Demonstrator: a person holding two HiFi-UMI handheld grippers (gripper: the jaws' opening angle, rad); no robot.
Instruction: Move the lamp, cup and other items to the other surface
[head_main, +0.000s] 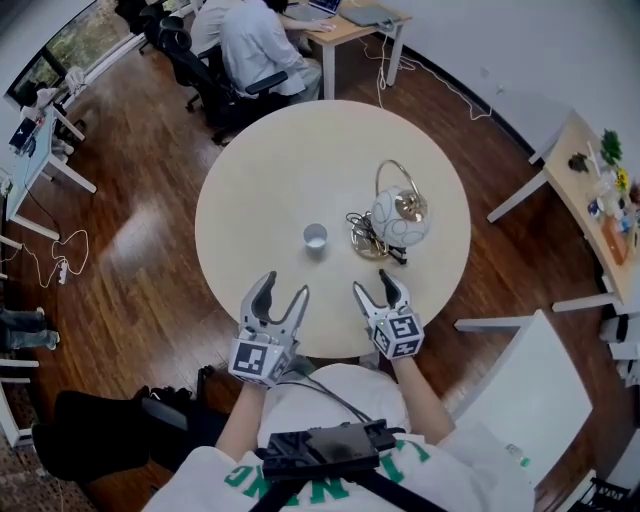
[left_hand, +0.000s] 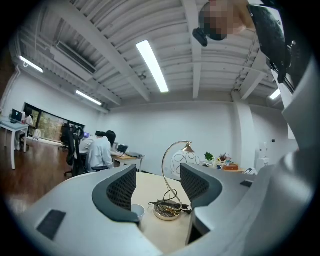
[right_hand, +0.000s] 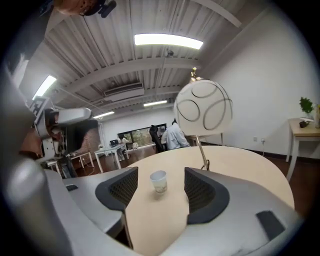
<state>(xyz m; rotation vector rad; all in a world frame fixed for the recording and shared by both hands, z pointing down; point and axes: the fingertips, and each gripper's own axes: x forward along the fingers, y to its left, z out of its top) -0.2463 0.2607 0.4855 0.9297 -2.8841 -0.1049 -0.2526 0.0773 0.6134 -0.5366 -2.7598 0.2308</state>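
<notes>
Cup (head_main: 315, 238) upright on round table (head_main: 290, 160)

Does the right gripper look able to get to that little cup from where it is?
Probably yes. The right gripper has its fingers apart and empty, only bare table lies between it and the cup, and the lamp stands off to the side.
</notes>
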